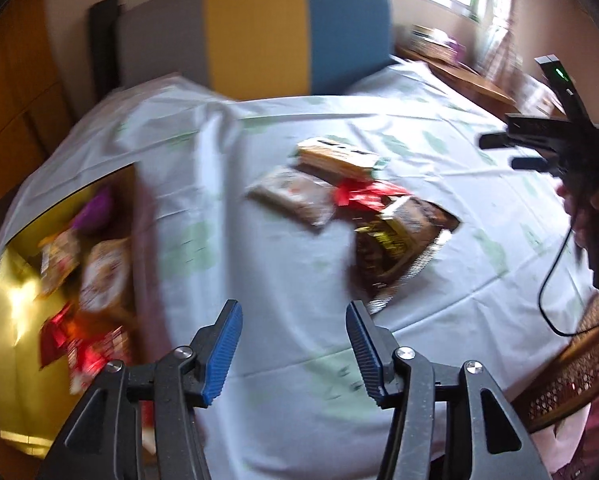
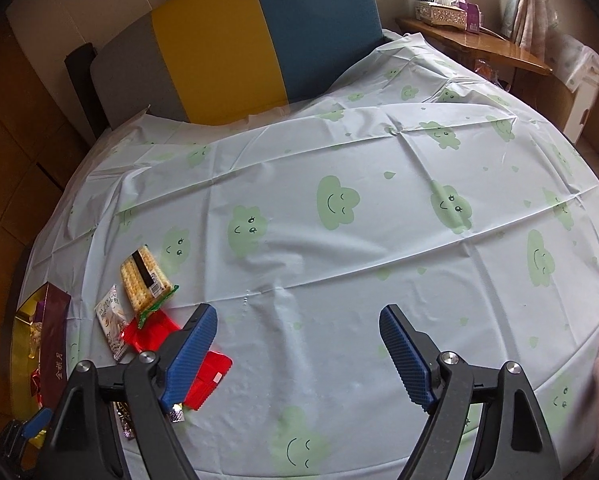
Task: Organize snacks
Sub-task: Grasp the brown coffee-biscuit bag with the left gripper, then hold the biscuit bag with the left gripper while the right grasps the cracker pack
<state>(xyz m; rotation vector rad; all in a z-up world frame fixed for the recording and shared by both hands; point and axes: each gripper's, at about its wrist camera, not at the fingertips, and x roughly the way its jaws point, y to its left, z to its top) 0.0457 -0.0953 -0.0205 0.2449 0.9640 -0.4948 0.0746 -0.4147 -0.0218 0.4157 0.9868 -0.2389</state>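
My left gripper [image 1: 294, 312] is open with nothing between its blue pads, above the cloth between the gold box [image 1: 15, 320] and the snack pile. The box holds several packets. The blurred pile has a cracker pack [image 1: 339, 156], a pale packet [image 1: 291, 196], a red packet [image 1: 363, 194] and a dark brown packet [image 1: 395, 240]. My right gripper [image 2: 298, 314] is open over bare cloth, right of the cracker pack [image 2: 143, 280], a white packet [image 2: 113, 328] and red packets [image 2: 151, 330]. In the left wrist view, the right gripper [image 1: 499, 153] hovers at the upper right.
A round table wears a pale blue cloth with green clouds [image 2: 379, 240]. A grey, yellow and blue chair back [image 2: 259, 40] stands behind it. A wooden side table with a tissue box [image 2: 439, 4] is at the back right. A cable [image 1: 551, 280] hangs by a woven chair [image 1: 571, 380].
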